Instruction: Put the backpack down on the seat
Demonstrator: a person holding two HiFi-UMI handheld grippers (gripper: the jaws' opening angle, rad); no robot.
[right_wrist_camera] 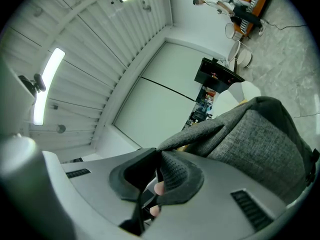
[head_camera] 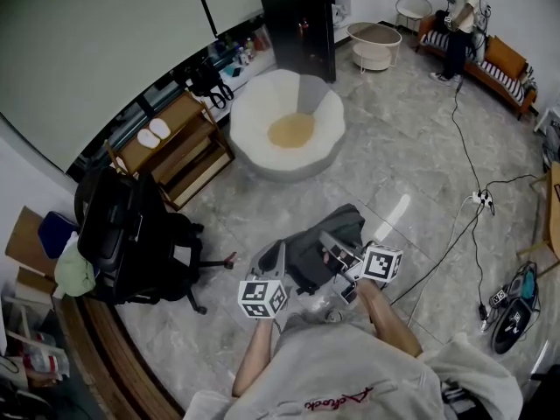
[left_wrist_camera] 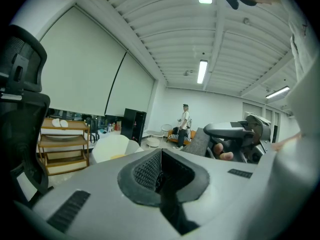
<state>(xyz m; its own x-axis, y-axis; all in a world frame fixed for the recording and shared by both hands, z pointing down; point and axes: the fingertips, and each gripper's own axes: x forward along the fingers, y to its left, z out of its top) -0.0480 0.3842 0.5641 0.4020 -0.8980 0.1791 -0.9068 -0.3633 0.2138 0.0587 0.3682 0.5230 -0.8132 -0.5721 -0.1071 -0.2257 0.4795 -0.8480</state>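
Note:
A grey fabric backpack (head_camera: 319,239) hangs in front of the person, above the tiled floor. My right gripper (head_camera: 337,256) is shut on a grey strap (right_wrist_camera: 200,131) at the backpack's top. In the right gripper view the pads pinch that strap, and the backpack's body (right_wrist_camera: 260,144) fills the lower right. My left gripper (head_camera: 271,261) is just left of the backpack, its pads (left_wrist_camera: 145,171) pressed together with nothing between them. The seat, a round white armchair (head_camera: 289,134) with a yellow cushion, stands further off on the floor. It also shows as the armchair (left_wrist_camera: 112,146) in the left gripper view.
A black office chair (head_camera: 131,234) loaded with dark bags stands at the left, beside a wooden shelf (head_camera: 175,147). A black cabinet (head_camera: 302,29) and round side tables (head_camera: 374,42) stand behind the seat. A person (head_camera: 462,16) stands by an orange sofa (head_camera: 503,64). Cables (head_camera: 477,199) cross the floor at the right.

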